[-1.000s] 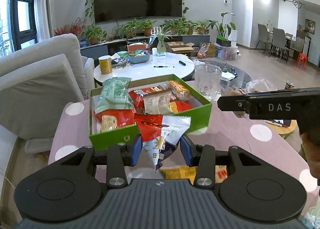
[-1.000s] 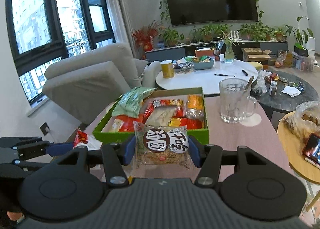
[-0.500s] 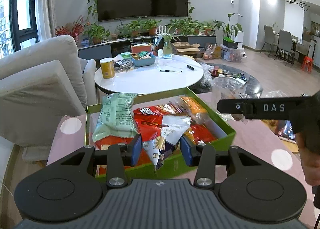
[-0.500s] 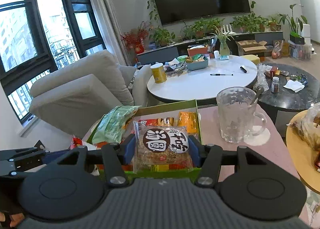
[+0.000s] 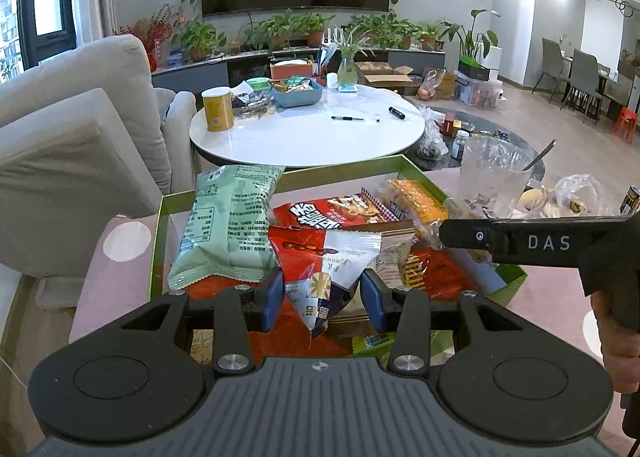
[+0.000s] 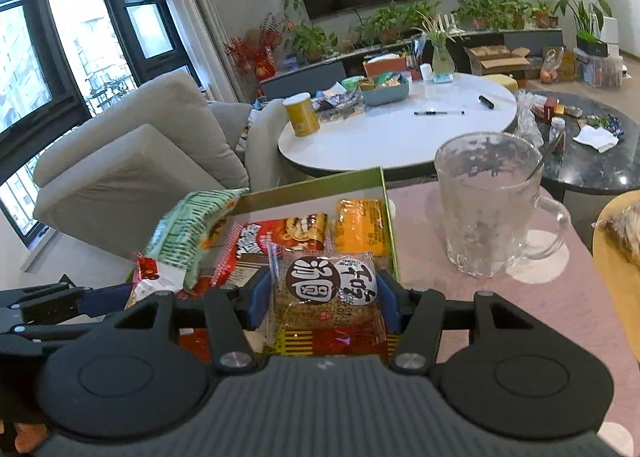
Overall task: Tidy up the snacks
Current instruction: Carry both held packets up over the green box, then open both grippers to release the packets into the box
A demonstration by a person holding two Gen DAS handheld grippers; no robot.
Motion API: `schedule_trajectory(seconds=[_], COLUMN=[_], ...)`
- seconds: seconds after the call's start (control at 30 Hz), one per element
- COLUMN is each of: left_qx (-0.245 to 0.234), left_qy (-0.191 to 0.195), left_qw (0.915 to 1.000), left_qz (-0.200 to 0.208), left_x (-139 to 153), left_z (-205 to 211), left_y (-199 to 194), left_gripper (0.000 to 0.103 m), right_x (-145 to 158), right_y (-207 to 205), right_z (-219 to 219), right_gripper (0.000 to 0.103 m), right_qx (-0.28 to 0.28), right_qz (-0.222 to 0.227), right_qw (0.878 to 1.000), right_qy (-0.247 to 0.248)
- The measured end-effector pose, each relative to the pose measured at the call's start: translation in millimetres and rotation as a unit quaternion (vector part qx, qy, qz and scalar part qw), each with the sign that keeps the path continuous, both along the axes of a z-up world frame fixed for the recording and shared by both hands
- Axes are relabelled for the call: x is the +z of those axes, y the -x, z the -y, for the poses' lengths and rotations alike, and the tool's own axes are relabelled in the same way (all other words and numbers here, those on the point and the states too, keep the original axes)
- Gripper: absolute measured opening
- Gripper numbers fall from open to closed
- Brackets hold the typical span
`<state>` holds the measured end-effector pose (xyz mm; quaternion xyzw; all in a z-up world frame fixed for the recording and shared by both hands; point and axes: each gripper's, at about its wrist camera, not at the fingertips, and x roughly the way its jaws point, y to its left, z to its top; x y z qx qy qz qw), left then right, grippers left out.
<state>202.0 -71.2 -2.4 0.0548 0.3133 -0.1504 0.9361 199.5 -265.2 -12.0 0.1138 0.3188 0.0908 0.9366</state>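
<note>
My left gripper (image 5: 322, 299) is shut on a red and white snack bag (image 5: 326, 257) and holds it over the green box (image 5: 510, 282), which is full of snack packs. A pale green bag (image 5: 228, 223) leans on the box's left side. My right gripper (image 6: 323, 299) is shut on a clear rice cracker pack (image 6: 330, 295) with a brown and white round label, above the box's near right part (image 6: 390, 225). In the left wrist view the right gripper's black finger (image 5: 512, 241) reaches in from the right over the box.
A glass mug (image 6: 490, 205) with a spoon stands on the pink dotted table (image 6: 516, 297) just right of the box. A white round table (image 5: 308, 133) lies beyond, a beige armchair (image 5: 76, 145) at the left. A yellow side table (image 6: 618, 277) is at the far right.
Both grippers have moved forward with their packs, from in front of the box's near wall to over its contents. Their grips are unchanged.
</note>
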Motion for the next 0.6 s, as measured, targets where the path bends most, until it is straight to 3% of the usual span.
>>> schedule_trajectory(seconds=[0.37,0.6], left_qx=[-0.005,0.007], left_qy=[-0.015,-0.023], left_qw=[0.9997,0.9995], left_qz=[-0.020,-0.022], left_x=[-13.4,-20.1], left_z=[4.7,4.5], left_y=[-12.3,-13.5], left_gripper=[0.039,0.049], right_x=[-8.9,-6.0], right_y=[-6.9,-1.3], right_z=[-3.6,0.5], right_gripper=[0.070,0.070], right_qx=[0.000,-0.003], right_qz=[-0.014,0.000], right_qw=[1.000,1.000], right_qy=[-0.006,-0.016])
